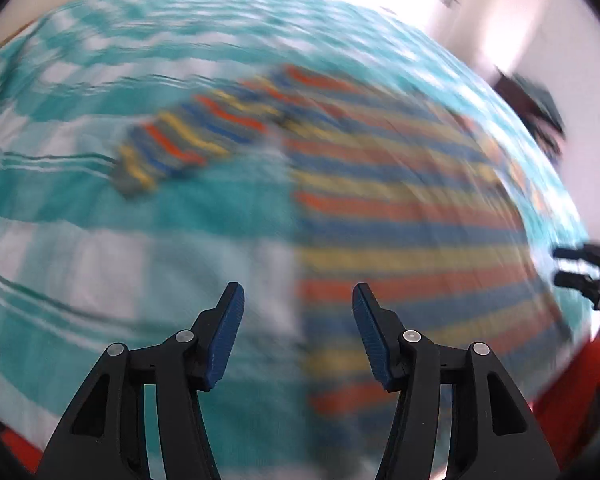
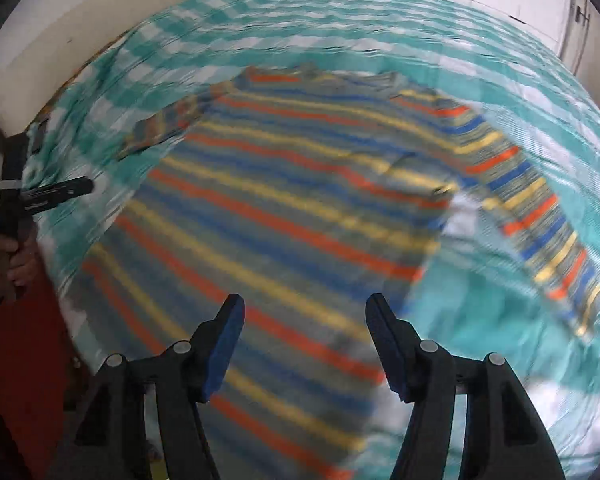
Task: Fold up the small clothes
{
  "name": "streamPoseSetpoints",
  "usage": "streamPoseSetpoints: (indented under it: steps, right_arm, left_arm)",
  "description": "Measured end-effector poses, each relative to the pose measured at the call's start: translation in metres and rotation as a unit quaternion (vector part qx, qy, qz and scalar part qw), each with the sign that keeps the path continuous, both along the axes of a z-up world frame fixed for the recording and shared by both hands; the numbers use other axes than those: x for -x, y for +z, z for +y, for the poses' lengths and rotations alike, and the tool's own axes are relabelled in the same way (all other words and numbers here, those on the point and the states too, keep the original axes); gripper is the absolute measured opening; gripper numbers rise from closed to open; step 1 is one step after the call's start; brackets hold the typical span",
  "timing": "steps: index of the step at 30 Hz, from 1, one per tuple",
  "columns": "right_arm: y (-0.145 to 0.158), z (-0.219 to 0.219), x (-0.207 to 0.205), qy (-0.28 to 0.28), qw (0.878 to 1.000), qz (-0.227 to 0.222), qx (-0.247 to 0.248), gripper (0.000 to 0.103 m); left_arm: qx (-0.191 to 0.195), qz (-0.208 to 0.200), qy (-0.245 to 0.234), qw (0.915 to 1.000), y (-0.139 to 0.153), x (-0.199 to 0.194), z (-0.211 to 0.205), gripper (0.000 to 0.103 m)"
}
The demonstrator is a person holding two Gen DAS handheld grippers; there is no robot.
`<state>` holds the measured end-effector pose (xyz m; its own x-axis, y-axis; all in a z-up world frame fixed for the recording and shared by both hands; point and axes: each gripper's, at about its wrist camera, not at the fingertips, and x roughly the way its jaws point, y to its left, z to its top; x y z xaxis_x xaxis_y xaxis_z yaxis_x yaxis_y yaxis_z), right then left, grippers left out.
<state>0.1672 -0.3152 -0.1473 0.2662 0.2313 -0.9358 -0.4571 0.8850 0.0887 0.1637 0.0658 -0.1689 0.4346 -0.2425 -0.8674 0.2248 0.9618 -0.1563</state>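
A small striped sweater point(image 2: 284, 208), with orange, yellow, blue and grey bands, lies flat on a teal-and-white checked bedsheet point(image 2: 340, 24). Its sleeves spread out to both sides; one sleeve point(image 1: 180, 144) shows in the left wrist view beside the body point(image 1: 400, 216). My left gripper point(image 1: 298, 300) is open and empty above the sweater's left edge. My right gripper point(image 2: 304, 312) is open and empty above the sweater's lower body. Both views are motion-blurred. The left gripper also shows at the left edge of the right wrist view point(image 2: 40, 196), and the right gripper at the right edge of the left wrist view point(image 1: 580, 268).
The sheet point(image 1: 100, 272) covers a bed against white walls point(image 2: 80, 12). The person's red clothing point(image 2: 24, 352) shows at the near edge. A dark object point(image 1: 536, 104) stands by the wall at the far right.
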Motion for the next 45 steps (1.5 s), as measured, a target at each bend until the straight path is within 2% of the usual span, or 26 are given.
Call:
streamPoseSetpoints:
  steps: [2,3,4,7,8,9,10,11,12,14,17,18,19,20,21,22,23,24,26,31,34,37,41,43,44,45]
  right_arm:
    - [-0.028,0.014,0.041,0.002,0.999,0.036,0.033,0.063]
    - [-0.042,0.011,0.063,-0.007,0.997,0.056,0.055,0.063]
    - [-0.046,0.005,0.082,-0.019,0.996,0.061,0.066,0.063]
    - [-0.021,-0.022,0.128,-0.066,0.995,0.052,0.045,0.063]
    - [-0.005,-0.032,0.138,-0.086,0.995,0.031,0.031,0.063]
    - [0.011,-0.041,0.144,-0.104,0.994,0.001,0.016,0.064]
    - [0.027,-0.052,0.149,-0.127,0.991,-0.034,-0.007,0.067]
    - [0.037,-0.062,0.152,-0.149,0.987,-0.058,-0.033,0.077]
    - [0.041,-0.072,0.153,-0.171,0.981,-0.072,-0.059,0.083]
    - [0.034,-0.089,0.136,-0.199,0.972,-0.065,-0.108,0.083]
    - [0.001,-0.1,0.111,-0.222,0.965,-0.012,-0.139,0.082]
    - [-0.01,-0.1,0.1,-0.22,0.964,0.013,-0.151,0.08]
    - [-0.021,-0.1,0.093,-0.222,0.963,0.028,-0.151,0.079]
    - [-0.032,-0.1,0.085,-0.228,0.962,0.035,-0.147,0.076]
    - [-0.038,-0.102,0.08,-0.234,0.959,0.04,-0.154,0.07]
    - [-0.045,-0.104,0.077,-0.24,0.955,0.051,-0.165,0.063]
    - [-0.051,-0.107,0.078,-0.253,0.951,0.061,-0.167,0.031]
    - [-0.055,-0.112,0.079,-0.269,0.945,0.075,-0.169,0.006]
    - [-0.062,-0.121,0.083,-0.286,0.933,0.096,-0.197,0.006]
    - [-0.04,-0.109,0.104,-0.269,0.941,0.089,-0.188,0.006]
    - [-0.048,-0.11,0.11,-0.277,0.939,0.106,-0.172,0.006]
    - [-0.063,-0.12,0.111,-0.298,0.929,0.124,-0.18,0.005]
    - [-0.059,-0.109,0.111,-0.277,0.944,0.109,-0.141,0.006]
    - [-0.058,-0.105,0.111,-0.27,0.95,0.101,-0.123,0.006]
    - [-0.058,-0.103,0.112,-0.267,0.951,0.1,-0.119,0.011]
    - [-0.058,-0.102,0.113,-0.263,0.952,0.101,-0.115,0.014]
  left_arm:
    - [-0.062,0.043,-0.047,0.996,-0.024,0.033,-0.036,0.051]
    - [-0.094,0.076,-0.051,0.9913,-0.04,0.049,-0.044,0.04]
    - [-0.098,0.09,-0.036,0.9904,-0.047,0.07,-0.039,0.04]
    - [-0.058,0.094,-0.009,0.9938,-0.023,0.098,-0.014,0.039]
    - [-0.029,0.086,0.009,0.9958,-0.01,0.104,0.0,0.041]
    - [0.005,0.07,0.034,0.997,0.005,0.108,0.015,0.053]
    - [0.033,0.053,0.061,0.9962,0.015,0.108,0.028,0.073]
    - [0.049,0.043,0.078,0.9948,0.02,0.106,0.036,0.081]
    - [0.069,0.033,0.099,0.9921,0.022,0.1,0.045,0.089]
    - [0.097,0.042,0.109,0.9884,0.013,0.08,0.052,0.088]
    - [0.093,0.089,0.085,0.988,-0.018,0.049,0.041,0.08]
    - [0.084,0.109,0.071,0.9879,-0.032,0.04,0.032,0.073]
    - [0.07,0.121,0.064,0.9881,-0.042,0.037,0.026,0.066]
    - [0.048,0.125,0.063,0.989,-0.05,0.032,0.021,0.064]
    - [0.029,0.119,0.064,0.9904,-0.053,0.031,0.015,0.057]
    - [0.022,0.111,0.061,0.9917,-0.053,0.033,0.011,0.026]
    - [0.019,0.113,0.052,0.992,-0.053,0.033,0.007,0.003]
    - [0.025,0.126,0.045,0.9907,-0.054,0.032,0.005,0.005]
    - [0.019,0.119,0.043,0.9918,-0.046,0.034,0.005,0.004]
    - [0.029,0.11,0.04,0.9927,-0.027,0.05,0.012,0.003]
    - [0.013,0.121,0.042,0.9917,-0.035,0.05,0.015,0.004]
    - [0.015,0.143,0.058,0.9878,-0.049,0.049,0.021,0.004]
    - [-0.006,0.138,0.057,0.9887,-0.05,0.045,0.012,0.006]
    - [-0.013,0.133,0.059,0.9893,-0.052,0.046,0.006,0.011]
    - [-0.011,0.131,0.063,0.9893,-0.053,0.046,0.006,0.011]
    - [-0.005,0.132,0.064,0.9892,-0.052,0.048,0.006,0.016]
